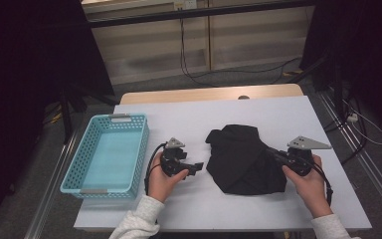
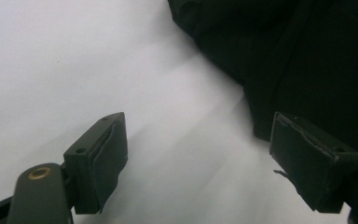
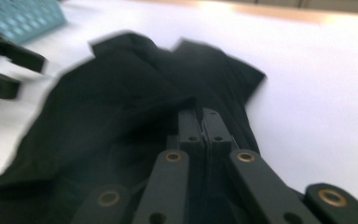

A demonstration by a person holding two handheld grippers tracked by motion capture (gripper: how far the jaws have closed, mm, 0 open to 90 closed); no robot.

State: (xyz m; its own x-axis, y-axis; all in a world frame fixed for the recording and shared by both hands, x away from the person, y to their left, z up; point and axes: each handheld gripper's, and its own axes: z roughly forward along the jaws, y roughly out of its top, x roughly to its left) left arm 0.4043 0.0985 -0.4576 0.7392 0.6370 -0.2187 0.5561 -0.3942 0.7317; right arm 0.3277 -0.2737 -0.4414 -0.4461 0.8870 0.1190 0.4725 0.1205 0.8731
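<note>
The right gripper (image 3: 202,122) pinches the cloth's (image 1: 241,159) right edge, likely to lift or fold it, while the left gripper (image 2: 223,158), jaws spread, waits at its left edge beside the basket (image 1: 79,172).

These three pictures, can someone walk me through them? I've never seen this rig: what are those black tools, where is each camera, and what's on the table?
A person sits at a white table with a hand-held gripper in each hand. The high view looks down from above; the other two cameras ride on the grippers and look along their jaws. On the table lie a crumpled black cloth and, to its left, a light blue basket. The left gripper has its jaws open beside the cloth's edge, holding nothing. The right gripper has its jaws closed, pinching a fold of the cloth.
</note>
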